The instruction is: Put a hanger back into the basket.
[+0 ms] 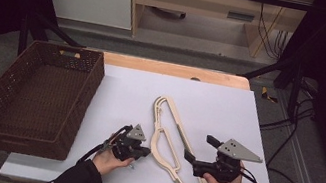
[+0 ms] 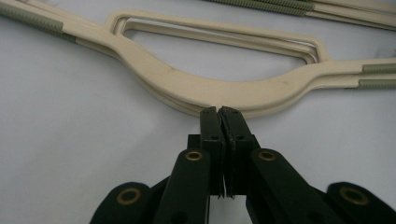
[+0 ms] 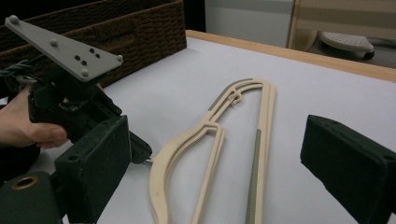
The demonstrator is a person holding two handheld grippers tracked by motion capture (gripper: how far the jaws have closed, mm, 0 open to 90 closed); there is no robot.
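Observation:
A stack of cream plastic hangers (image 1: 168,138) with grey ribbed grip strips lies flat on the white table sheet, between my two grippers. My left gripper (image 1: 146,152) is shut with nothing between its jaws. In the left gripper view its closed tips (image 2: 218,111) meet the near edge of the hangers' curved shoulder (image 2: 187,84). My right gripper (image 1: 198,151) is held open on the hangers' right side, jaws spread wide and pointing at them. The right gripper view has the hangers (image 3: 266,107) lying ahead between its jaws (image 3: 219,163), apart from both, and the left gripper (image 3: 144,156) beyond them.
A dark brown wicker basket (image 1: 83,103) stands at the table's left, seen behind the left hand in the right gripper view (image 3: 140,32). The white sheet (image 1: 219,106) has bare room beyond the hangers. A wooden table edge (image 1: 175,69) runs along the far side.

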